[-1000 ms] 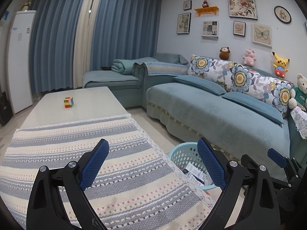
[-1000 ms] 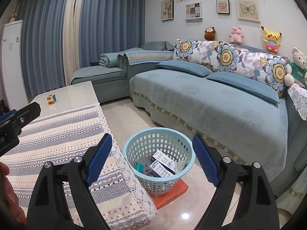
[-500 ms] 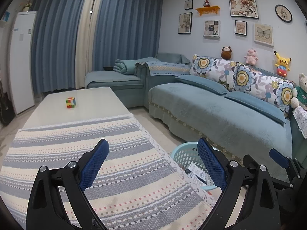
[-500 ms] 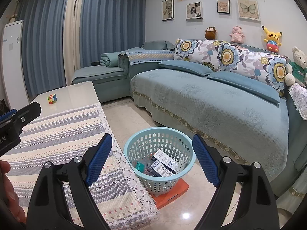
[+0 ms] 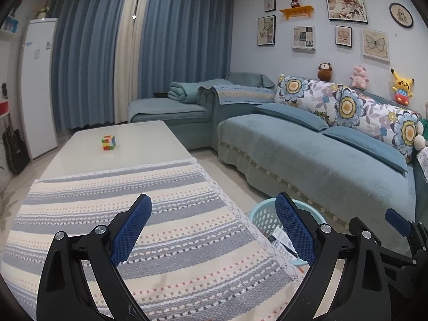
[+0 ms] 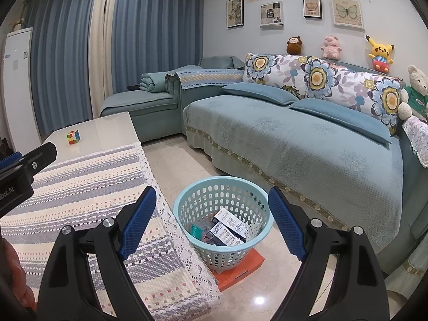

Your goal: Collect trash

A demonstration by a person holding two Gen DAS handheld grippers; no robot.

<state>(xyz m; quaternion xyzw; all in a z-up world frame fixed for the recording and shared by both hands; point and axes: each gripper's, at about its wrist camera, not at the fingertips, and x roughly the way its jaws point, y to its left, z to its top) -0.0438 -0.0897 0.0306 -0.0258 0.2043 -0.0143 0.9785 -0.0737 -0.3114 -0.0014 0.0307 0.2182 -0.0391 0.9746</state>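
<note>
A light blue plastic basket (image 6: pixel 242 187) stands on the floor beside the table, on an orange board (image 6: pixel 240 267). It holds several pieces of trash, among them printed cartons (image 6: pixel 230 227). My right gripper (image 6: pixel 211 227) is open and empty, held above and in front of the basket. My left gripper (image 5: pixel 214 230) is open and empty above the striped tablecloth (image 5: pixel 133 200). The basket also shows in the left wrist view (image 5: pixel 263 218), partly hidden by the right finger.
A colourful puzzle cube (image 5: pixel 108 142) sits on the bare white tabletop (image 5: pixel 139 139) beyond the cloth. A blue sofa (image 6: pixel 307 147) with cushions and plush toys runs along the right. A white fridge (image 5: pixel 37 85) and a guitar (image 5: pixel 14 147) stand at the left.
Both views have shifted slightly; the left gripper has drifted a little so the scene sits further right. Both grippers stay open and empty.
</note>
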